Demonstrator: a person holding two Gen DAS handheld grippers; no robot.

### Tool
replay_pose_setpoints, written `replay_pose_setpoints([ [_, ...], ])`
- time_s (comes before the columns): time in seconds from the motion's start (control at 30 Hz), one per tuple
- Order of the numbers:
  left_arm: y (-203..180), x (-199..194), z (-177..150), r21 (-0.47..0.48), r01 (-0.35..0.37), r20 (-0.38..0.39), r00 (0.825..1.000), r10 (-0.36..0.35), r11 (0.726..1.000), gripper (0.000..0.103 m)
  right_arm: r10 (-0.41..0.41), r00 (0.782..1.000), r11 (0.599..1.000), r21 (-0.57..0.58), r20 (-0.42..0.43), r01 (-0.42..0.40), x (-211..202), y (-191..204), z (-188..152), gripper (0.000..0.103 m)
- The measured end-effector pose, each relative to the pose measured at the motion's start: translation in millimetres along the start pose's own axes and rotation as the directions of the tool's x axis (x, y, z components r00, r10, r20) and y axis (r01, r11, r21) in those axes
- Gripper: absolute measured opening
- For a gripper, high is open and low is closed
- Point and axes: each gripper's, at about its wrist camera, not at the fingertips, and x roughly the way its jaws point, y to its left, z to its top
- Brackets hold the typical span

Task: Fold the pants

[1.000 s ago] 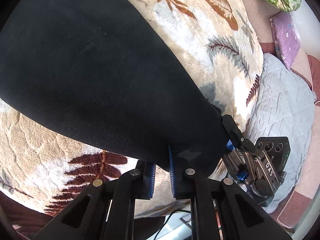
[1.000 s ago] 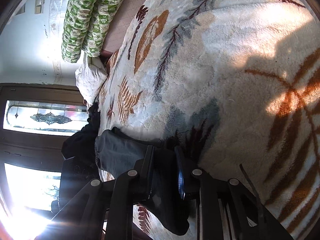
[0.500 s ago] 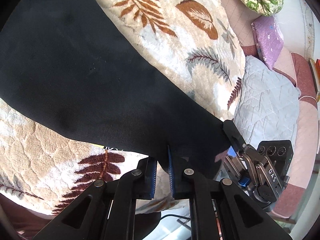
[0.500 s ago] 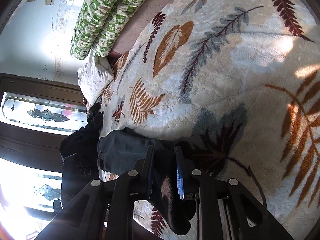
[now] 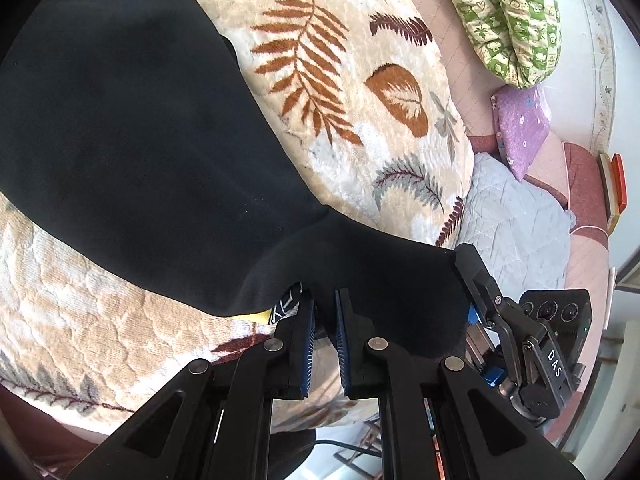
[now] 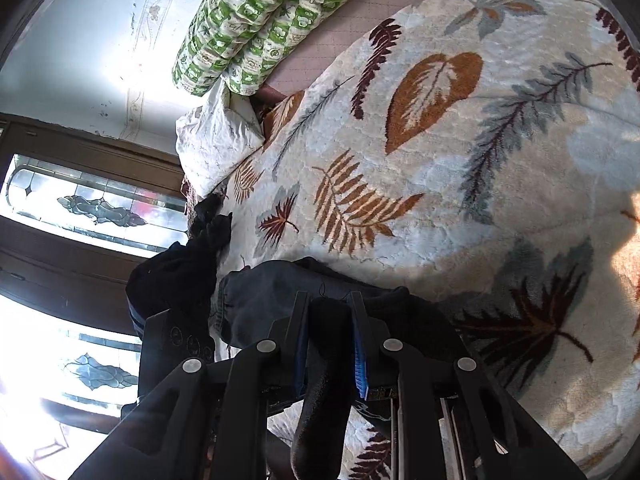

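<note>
Your biggest change over the last second is in the pants (image 5: 132, 152) themselves: the black cloth that lay as a broad flat sheet across the leaf-print blanket (image 5: 360, 92) now rises off it near you, and in the left wrist view a ridge has formed where the fabric climbs from the bed toward both tools, so you are lifting one end while the far part stays spread on the bed. More blanket shows beyond the cloth than a second ago, and the green patterned bolster (image 5: 508, 20) and purple cushion (image 5: 520, 128) have come further into view, which suggests you are raising and drawing back. Your left gripper (image 5: 324, 316) is clenched on the near edge of the cloth, its blue pads pinching a fold between them. Your right gripper (image 6: 330, 336) likewise grasps a thick bunch of black fabric, which hangs down between its fingers; in the left view it sits just beside the left one, at the cloth's corner. A grey garment (image 6: 264, 296) lies on the blanket just beyond the right gripper. With the end now airborne, I judge you are ready to carry it over the flat part for the fold.
</note>
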Motion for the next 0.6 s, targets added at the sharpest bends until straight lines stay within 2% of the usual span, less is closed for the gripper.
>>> replay_pose_setpoints([
  [0.1, 0, -2, -2, 0.011, 0.006, -0.009, 1.000, -0.006, 1.000, 0.009, 0.006, 1.000, 0.999, 0.044, 0.010, -0.006, -1, -13, -6, 0.019],
  [0.2, -2, 5, -2, 0.013, 0.002, -0.023, 1.000, -0.002, 1.000, 0.009, -0.019, 1.000, 0.991, 0.129, 0.010, 0.017, -6, -45, -20, 0.019],
  [0.33, -6, 16, -2, 0.010, -0.014, -0.035, 0.999, 0.014, 1.000, 0.009, -0.015, 1.000, 0.964, 0.265, 0.009, 0.012, -6, -90, -41, 0.025],
  [0.4, -9, 18, -3, 0.020, -0.022, -0.035, 0.999, 0.023, 1.000, 0.009, -0.013, 1.000, 0.949, 0.315, -0.003, 0.013, -7, -104, -51, 0.036],
  [0.43, -10, 17, -3, 0.025, -0.024, -0.031, 0.999, 0.025, 0.999, 0.009, -0.020, 1.000, 0.946, 0.322, -0.016, 0.024, -7, -109, -57, 0.047],
  [0.47, -12, 18, -3, 0.031, -0.028, -0.027, 0.999, 0.029, 0.999, 0.009, -0.020, 0.999, 0.942, 0.333, -0.025, 0.027, -7, -113, -62, 0.053],
  [0.6, -14, 23, -3, 0.030, -0.038, -0.030, 0.999, 0.039, 0.999, 0.009, 0.060, 0.998, 0.902, 0.429, -0.021, -0.046, -5, -123, -84, 0.061],
])
